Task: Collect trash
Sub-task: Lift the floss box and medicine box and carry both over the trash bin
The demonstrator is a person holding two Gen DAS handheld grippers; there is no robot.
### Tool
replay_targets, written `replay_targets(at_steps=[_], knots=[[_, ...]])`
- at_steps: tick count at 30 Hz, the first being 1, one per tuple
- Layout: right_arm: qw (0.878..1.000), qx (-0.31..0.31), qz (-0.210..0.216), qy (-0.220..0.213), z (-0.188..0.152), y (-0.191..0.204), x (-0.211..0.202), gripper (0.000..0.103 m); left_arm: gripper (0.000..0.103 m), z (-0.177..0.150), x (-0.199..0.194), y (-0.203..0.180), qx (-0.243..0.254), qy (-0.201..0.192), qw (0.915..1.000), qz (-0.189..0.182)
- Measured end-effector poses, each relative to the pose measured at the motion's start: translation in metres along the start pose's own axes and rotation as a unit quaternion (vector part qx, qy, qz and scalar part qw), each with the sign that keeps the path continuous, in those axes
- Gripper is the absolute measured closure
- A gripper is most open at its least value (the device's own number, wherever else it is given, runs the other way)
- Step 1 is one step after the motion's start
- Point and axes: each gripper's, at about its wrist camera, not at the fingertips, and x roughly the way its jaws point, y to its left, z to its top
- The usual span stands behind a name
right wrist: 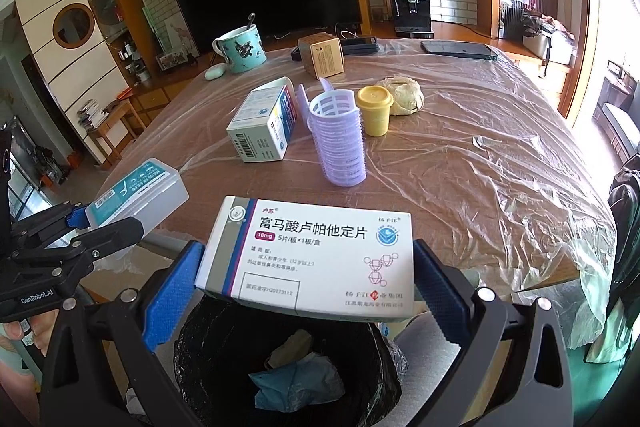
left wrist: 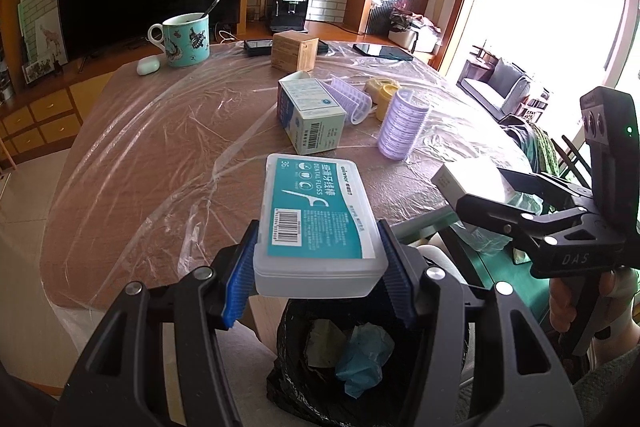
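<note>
The left claw [left wrist: 316,267] grips a dental floss box [left wrist: 316,223] between its blue pads. The right claw [right wrist: 308,279] clamps a medicine box [right wrist: 316,255]. Both hang above the black-lined trash bin [right wrist: 216,339] beside the desk [right wrist: 460,163].

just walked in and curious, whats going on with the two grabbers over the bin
A person is clearing trash off the table with a handheld gripper in each hand. The left gripper is clamped on a clear dental floss box, and the right gripper is clamped on a white medicine box. Both are held above the black-lined trash bin, which already has some scraps in it. Another box, purple rollers and a yellow cup remain on the table.
</note>
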Motion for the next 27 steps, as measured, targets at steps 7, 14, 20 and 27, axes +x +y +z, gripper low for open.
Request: replay_targets(at_steps=[7,14,20,27], knots=[[1.0,-0.004,0.004,0.003,-0.008,-0.002,-0.012,0.005,0.046,-0.008,-0.006,-0.011,0.02,0.007,0.9997,-0.01],[1.0,-0.014,0.008,0.007,-0.018,-0.002,-0.023,0.005,0.046,-0.021,-0.008,-0.023,0.042,0.021,0.9988,-0.016],[1.0,-0.022,0.02,0.006,-0.025,-0.003,-0.032,0.005,0.046,-0.03,-0.011,-0.03,0.061,0.033,0.9971,-0.033],[0.999,-0.027,0.017,0.018,-0.035,-0.003,-0.033,0.005,0.046,-0.041,-0.007,-0.037,0.074,0.049,0.9954,-0.037]])
